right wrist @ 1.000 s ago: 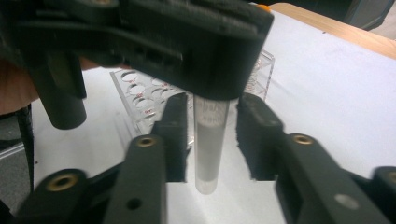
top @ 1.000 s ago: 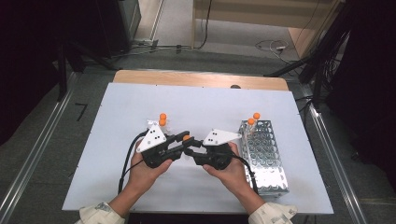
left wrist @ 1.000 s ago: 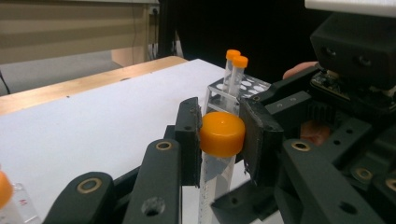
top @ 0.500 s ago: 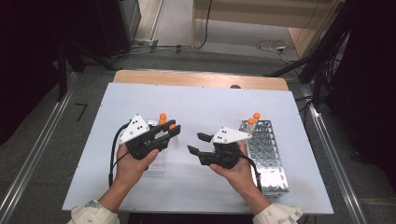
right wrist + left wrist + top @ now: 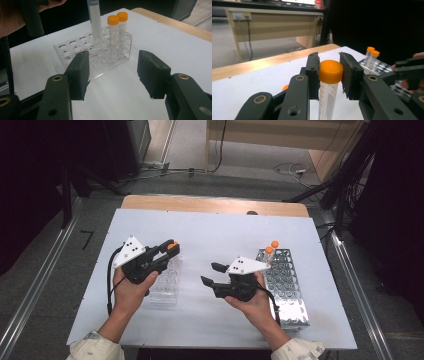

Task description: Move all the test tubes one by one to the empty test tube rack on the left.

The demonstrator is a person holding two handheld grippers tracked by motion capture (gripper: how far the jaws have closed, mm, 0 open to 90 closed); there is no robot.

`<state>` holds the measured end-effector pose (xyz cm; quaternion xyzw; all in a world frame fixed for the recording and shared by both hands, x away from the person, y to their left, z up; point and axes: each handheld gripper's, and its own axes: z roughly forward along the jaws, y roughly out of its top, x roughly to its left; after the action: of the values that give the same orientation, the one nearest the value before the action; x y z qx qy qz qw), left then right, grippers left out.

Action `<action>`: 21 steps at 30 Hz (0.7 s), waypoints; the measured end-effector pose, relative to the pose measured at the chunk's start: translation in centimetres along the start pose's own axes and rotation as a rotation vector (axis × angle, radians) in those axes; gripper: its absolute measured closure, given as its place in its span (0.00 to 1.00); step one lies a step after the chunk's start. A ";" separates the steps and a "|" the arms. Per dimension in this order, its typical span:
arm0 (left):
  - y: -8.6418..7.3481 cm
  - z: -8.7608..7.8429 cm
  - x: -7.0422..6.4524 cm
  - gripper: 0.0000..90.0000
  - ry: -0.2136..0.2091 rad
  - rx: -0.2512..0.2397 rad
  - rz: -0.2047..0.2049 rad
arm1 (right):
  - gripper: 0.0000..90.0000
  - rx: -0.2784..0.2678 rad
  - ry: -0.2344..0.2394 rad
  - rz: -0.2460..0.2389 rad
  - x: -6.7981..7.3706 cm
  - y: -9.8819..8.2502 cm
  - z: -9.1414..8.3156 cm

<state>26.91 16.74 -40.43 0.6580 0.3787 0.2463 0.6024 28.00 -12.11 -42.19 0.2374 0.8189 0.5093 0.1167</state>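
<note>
The left tool (image 5: 167,251), clenched on an orange-capped tube (image 5: 329,82) held upright, hangs left of centre directly over the clear rack (image 5: 164,287); the right tool (image 5: 211,273) is released.

Left claw (image 5: 169,251) clamped on orange-capped tube (image 5: 172,246) above clear rack (image 5: 165,287)

In the high view the clear rack (image 5: 164,282) lies left of centre on the table (image 5: 220,230), under the left claw (image 5: 170,251) and its tube (image 5: 172,247). The metal rack (image 5: 286,287) lies at right, two tubes (image 5: 271,248) standing in its far end. The right claw (image 5: 212,274) sits between the racks.
</note>
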 end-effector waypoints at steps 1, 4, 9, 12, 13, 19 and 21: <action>-0.1 0.0 0.2 0.78 0.008 0.002 -0.003 | 0.47 0.000 0.002 0.000 0.0 0.0 0.0; -0.4 0.1 0.6 0.78 0.026 0.007 -0.006 | 0.47 0.005 0.004 -0.001 0.1 0.0 0.1; -0.4 0.0 0.9 0.78 0.038 0.001 -0.001 | 0.47 0.006 0.009 0.002 0.1 -0.1 0.1; -0.5 0.1 1.0 0.78 0.048 -0.005 0.002 | 0.47 0.006 0.009 0.003 0.1 -0.1 0.0; -0.6 0.1 1.0 0.78 0.051 -0.004 0.004 | 0.47 0.006 0.009 0.003 0.1 -0.1 0.0; -1.1 0.3 1.3 0.78 0.060 -0.006 0.003 | 0.47 0.006 0.008 0.004 0.1 -0.1 0.0; -1.2 0.5 1.2 0.78 0.061 0.001 0.006 | 0.47 0.006 0.009 0.005 0.1 -0.1 0.0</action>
<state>27.76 17.40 -41.87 0.6516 0.3950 0.2681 0.5895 27.84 -12.12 -42.28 0.2375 0.8205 0.5080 0.1113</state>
